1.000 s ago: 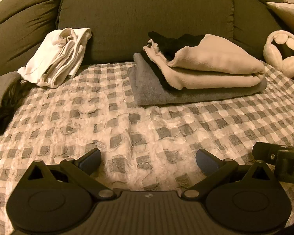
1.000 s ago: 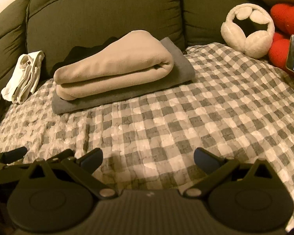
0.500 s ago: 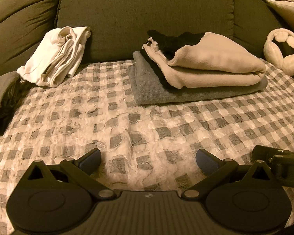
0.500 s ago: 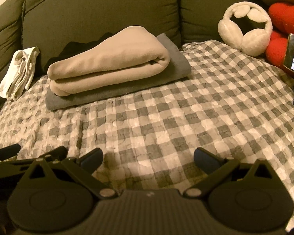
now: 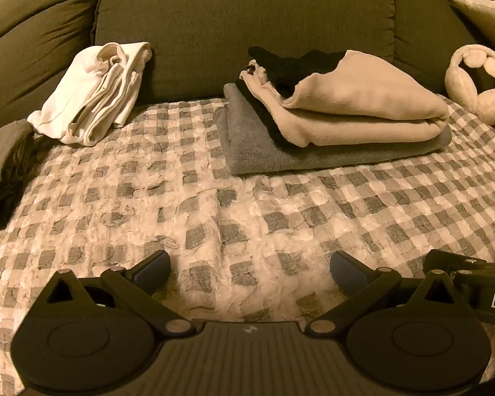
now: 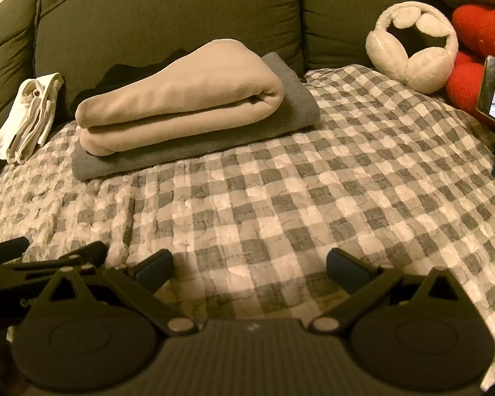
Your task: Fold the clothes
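Both empty: left gripper (image 5: 249,265) and right gripper (image 6: 250,265) spread wide, low over checkered quilt (image 6: 313,204). Folded beige fleece (image 5: 356,112) stacked on grey garment (image 5: 274,155) against sofa back (image 5: 247,16), likely finished pile. White garment (image 5: 95,95) loosely bunched at left, probably next.

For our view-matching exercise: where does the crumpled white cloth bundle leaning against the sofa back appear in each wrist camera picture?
Left wrist view: the crumpled white cloth bundle sits upper left, leaning on the olive sofa back.
Right wrist view: it is at the far left edge, smaller.
Shared landmark: the folded beige fleece on a grey folded cloth lies to its right in both.
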`<state>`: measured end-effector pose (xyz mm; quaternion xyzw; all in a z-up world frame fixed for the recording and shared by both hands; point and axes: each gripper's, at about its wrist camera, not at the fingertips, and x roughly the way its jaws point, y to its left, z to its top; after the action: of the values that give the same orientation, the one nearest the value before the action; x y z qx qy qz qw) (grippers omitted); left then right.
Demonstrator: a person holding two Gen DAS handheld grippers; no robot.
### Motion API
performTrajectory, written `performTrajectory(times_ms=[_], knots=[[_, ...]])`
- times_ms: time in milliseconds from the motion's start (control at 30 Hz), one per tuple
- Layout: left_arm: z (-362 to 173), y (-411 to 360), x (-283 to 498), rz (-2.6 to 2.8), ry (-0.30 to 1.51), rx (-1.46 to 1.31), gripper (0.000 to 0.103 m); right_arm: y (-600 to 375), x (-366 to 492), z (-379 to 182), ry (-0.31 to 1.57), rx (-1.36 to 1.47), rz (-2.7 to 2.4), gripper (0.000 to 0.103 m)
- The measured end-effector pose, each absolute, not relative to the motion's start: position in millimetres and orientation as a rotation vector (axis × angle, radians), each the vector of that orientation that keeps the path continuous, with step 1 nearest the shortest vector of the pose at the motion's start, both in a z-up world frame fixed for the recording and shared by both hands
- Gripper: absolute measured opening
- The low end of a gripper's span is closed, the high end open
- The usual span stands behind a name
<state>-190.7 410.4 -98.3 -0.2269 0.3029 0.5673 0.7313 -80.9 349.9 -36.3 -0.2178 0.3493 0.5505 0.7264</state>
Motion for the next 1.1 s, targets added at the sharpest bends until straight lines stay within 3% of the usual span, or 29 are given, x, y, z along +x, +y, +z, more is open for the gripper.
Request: performTrajectory(times_ms=[1100], knots=[[-97.7,414.8,-189.9,1.241,0.689,-0.518,0.103,350.7,-71.8,-36.8,0.758,-0.495,1.125,0.103]])
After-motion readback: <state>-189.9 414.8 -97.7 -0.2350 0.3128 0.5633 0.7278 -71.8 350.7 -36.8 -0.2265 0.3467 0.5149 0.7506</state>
